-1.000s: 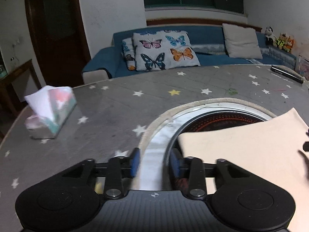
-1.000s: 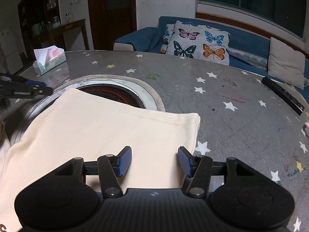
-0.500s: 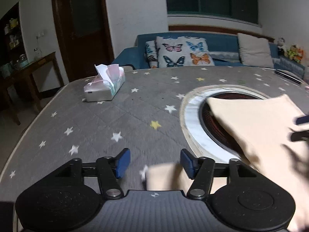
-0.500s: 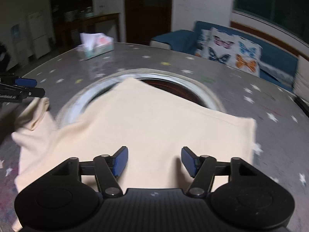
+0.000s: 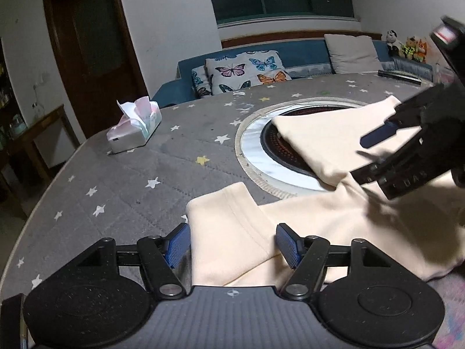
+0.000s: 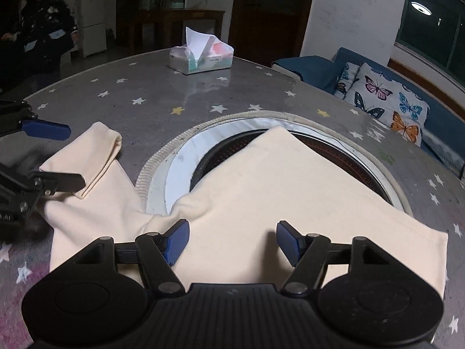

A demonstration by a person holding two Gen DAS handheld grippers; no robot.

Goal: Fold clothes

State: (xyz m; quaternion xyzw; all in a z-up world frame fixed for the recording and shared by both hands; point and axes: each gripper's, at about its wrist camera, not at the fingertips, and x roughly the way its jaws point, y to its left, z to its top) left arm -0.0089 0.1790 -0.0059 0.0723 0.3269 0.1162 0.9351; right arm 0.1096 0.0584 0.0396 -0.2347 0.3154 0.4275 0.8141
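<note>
cream sleeve [image 5: 229, 232] lies right between wide-open left gripper [image 5: 232, 245] pads, pointing away; right gripper [image 6: 232, 241] wide too, over body.

Count on the tabletop [image 6: 162, 87]: one cream garment [image 6: 276, 180], one tissue box [image 6: 202, 56], one round inset burner [image 5: 276, 148], one dark remote [image 5: 399, 76] at 1 o'clock. Two grippers, left [image 5: 232, 244] and right [image 6: 232, 242], two blue-padded fingers [image 5: 175, 244] each. Beyond: two butterfly cushions [image 5: 244, 71], one grey cushion [image 5: 351, 53], three plush toys [image 5: 407, 48], one person [image 6: 43, 26].
</note>
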